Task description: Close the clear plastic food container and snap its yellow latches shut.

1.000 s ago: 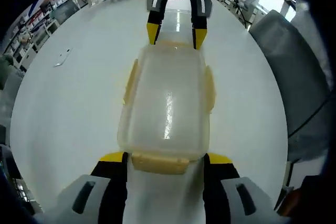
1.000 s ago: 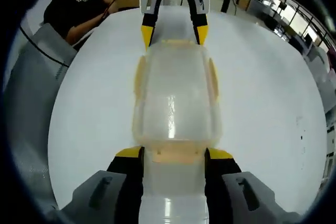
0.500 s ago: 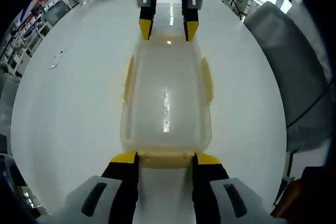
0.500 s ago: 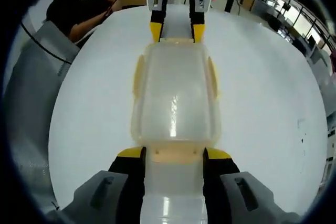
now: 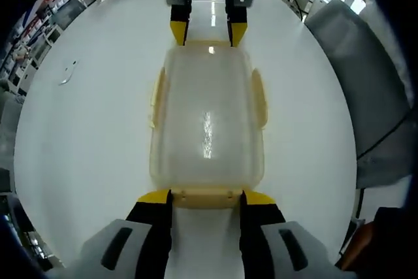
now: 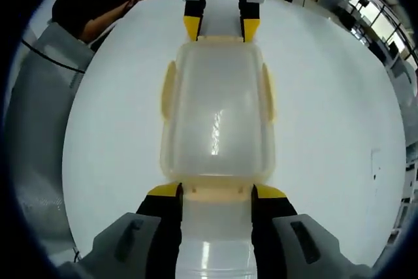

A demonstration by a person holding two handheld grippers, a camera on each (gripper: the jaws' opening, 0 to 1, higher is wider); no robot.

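— Looking along the left tool [image 5: 206,195], where does the clear rectangular plastic food container [image 5: 206,122] lie?

— Flat on the round white bench [image 5: 85,135], lid already down, with its long axis running straight away from the tool. The near short end sits right between the two yellow-tipped jaws.

— And the right tool [image 6: 213,193]?

— Same picture from the opposite end in the right gripper view: container [image 6: 216,112] lengthwise ahead, near short end between the jaws. Each tool faces the other across the box; you can see the other one at the far end of each view.

— Are the tools gripping anything?

— Both stand part open, jaws spread about as wide as the end latch. The tips flank the pale yellow end latch [image 5: 206,196] on the left side and its twin [image 6: 214,191] on the right; I can't tell whether they actually press on it.

— The side latches?

— A yellow latch [image 5: 260,99] on each long side, looking flared outward, so I judge those unsnapped.

— So what does the next move hinge on?

— Each tool being nearest its own end latch, along the box's axis.
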